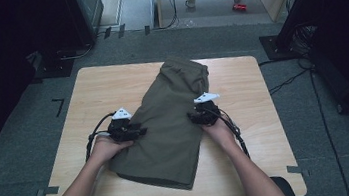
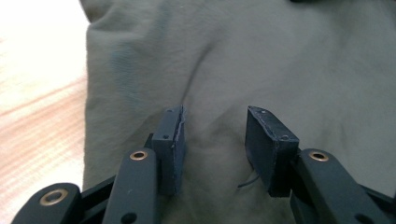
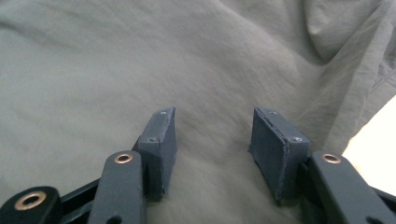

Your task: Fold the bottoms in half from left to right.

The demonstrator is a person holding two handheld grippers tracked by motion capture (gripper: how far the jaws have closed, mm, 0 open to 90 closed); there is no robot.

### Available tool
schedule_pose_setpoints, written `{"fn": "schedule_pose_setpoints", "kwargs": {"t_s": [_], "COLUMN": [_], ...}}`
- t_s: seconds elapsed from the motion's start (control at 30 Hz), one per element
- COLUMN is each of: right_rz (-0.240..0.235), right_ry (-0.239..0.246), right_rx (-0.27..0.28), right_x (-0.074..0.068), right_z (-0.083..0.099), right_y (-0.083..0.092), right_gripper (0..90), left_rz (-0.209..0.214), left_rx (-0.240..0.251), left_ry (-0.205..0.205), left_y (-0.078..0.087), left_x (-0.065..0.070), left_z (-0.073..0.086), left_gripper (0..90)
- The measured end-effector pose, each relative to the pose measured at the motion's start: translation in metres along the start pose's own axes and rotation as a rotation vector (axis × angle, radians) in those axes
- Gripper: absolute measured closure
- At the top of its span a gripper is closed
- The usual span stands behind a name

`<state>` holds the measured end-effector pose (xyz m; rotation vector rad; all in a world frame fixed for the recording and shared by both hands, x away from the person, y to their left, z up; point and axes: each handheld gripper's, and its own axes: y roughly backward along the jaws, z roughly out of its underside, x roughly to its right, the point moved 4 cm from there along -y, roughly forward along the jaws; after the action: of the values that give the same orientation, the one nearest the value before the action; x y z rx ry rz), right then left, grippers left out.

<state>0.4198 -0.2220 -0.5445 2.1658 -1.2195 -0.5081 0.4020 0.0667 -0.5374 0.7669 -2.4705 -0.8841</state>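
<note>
Olive shorts (image 1: 170,118), folded, mid-table (image 1: 100,82). Left gripper (image 1: 139,131) at left edge, right gripper (image 1: 196,117) at right edge; both spread, pinching nothing. High view adds the waistband at the far end.

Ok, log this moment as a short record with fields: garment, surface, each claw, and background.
garment: olive-green shorts, folded lengthwise, lying flat with the waistband at the far end
surface: light wooden table
left claw: at the shorts' left edge, jaws apart over the cloth, nothing pinched between the pads
right claw: at the shorts' right edge, jaws apart over the cloth, nothing gripped
background: mug on the floor beyond the table
</note>
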Motion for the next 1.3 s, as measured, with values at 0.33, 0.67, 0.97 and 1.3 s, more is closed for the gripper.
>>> {"fn": "schedule_pose_setpoints", "kwargs": {"t_s": [0.33, 0.67, 0.97, 1.3], "right_rz": [-0.01, -0.039, -0.056, -0.093], "right_ry": [0.009, 0.028, 0.056, 0.086], "right_rx": [0.034, 0.03, 0.029, 0.013], "right_x": [0.001, -0.005, -0.021, -0.037], "right_z": [-0.002, -0.002, 0.006, 0.017], "right_y": [-0.006, -0.006, 0.002, 0.016], "right_gripper": [51.2, 50.9, 51.2, 50.9], "left_rz": [-0.005, -0.004, 0.001, 0.023], "left_rx": [-0.001, -0.014, -0.04, -0.068], "left_ry": [-0.003, -0.005, -0.02, -0.03], "left_y": [0.004, 0.012, 0.024, 0.037], "left_x": [0.021, 0.045, 0.069, 0.089], "left_z": [0.009, 0.022, 0.038, 0.053], "left_gripper": [58.3, 57.6, 55.1, 53.0]}}
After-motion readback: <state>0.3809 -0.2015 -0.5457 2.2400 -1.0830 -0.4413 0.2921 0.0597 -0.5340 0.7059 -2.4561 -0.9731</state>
